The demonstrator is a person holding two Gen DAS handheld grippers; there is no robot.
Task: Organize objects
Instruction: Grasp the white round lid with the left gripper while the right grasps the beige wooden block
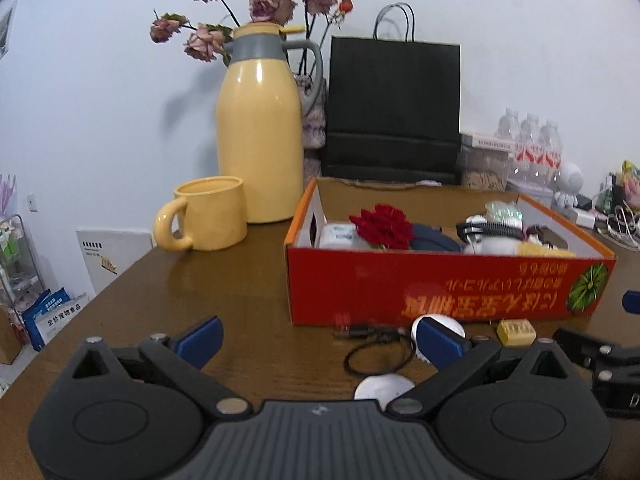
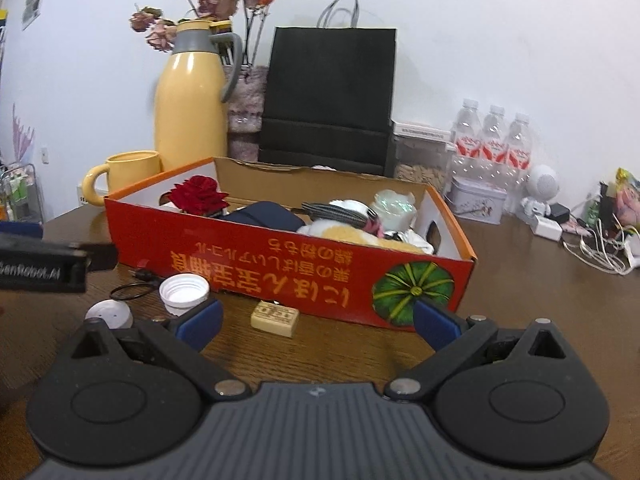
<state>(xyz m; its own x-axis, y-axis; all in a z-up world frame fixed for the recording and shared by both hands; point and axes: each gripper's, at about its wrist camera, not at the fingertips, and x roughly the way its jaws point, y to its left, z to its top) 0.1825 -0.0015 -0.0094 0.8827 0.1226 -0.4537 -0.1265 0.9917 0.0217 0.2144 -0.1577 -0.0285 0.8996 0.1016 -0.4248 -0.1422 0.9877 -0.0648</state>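
Above table [image 2: 520, 320]: left claw [image 1: 320, 338], right claw [image 2: 316, 320] spread wide, holding nothing.

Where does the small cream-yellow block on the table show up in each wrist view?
Left wrist: cream-yellow block at lower right, before the red box.
Right wrist: block at centre, just ahead of the open right gripper.
Shared landmark: the box's green pumpkin print.

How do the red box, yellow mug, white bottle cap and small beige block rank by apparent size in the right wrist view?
1. red box
2. yellow mug
3. white bottle cap and small beige block: look alike, too close to rank.
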